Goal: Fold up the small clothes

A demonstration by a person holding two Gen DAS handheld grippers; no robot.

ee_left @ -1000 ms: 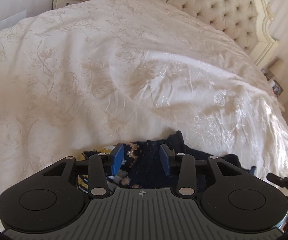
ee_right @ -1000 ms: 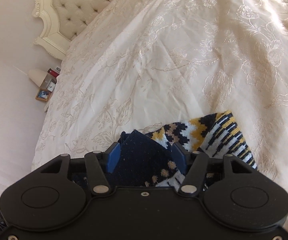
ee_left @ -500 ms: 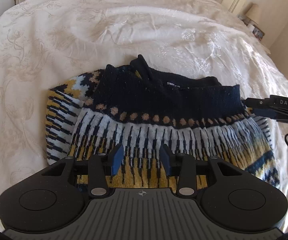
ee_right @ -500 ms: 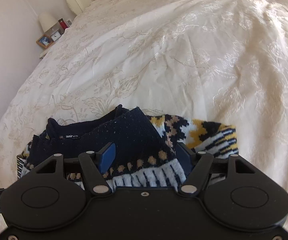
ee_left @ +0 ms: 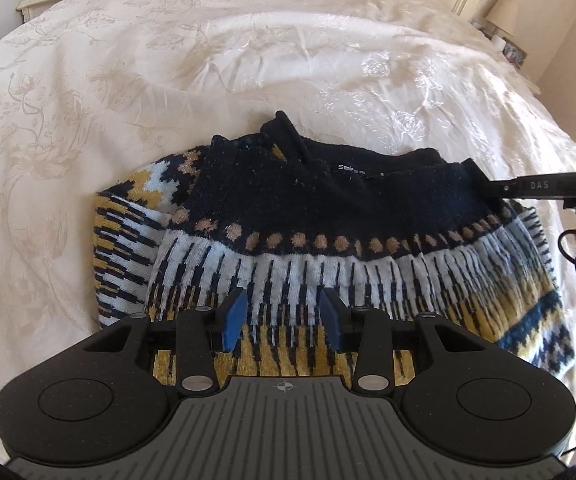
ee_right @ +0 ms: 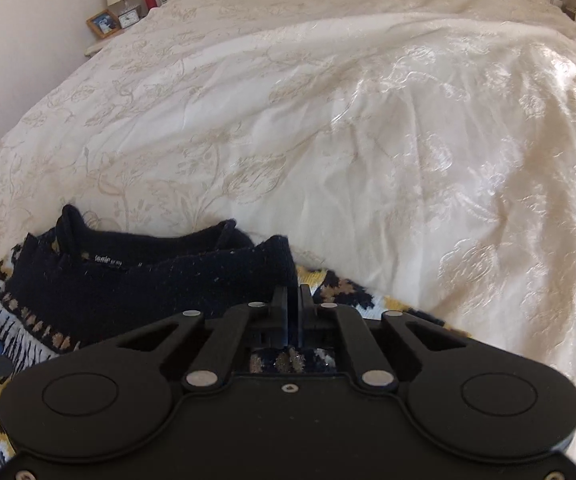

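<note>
The navy, white and mustard patterned knit sweater (ee_left: 327, 248) lies on the cream floral bedspread (ee_left: 168, 80). Left gripper (ee_left: 282, 314): jaws open above its hem. Right gripper (ee_right: 292, 300): jaws closed on the navy edge. The knit is likely soft and limp; grip thick ribbed edges.

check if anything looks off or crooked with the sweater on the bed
Nothing damaged or spilled. The patterned sweater lies folded on the cream bedspread, but unevenly: a striped layer sticks out past the fold on its left, and the navy band's corner curls upward.
</note>
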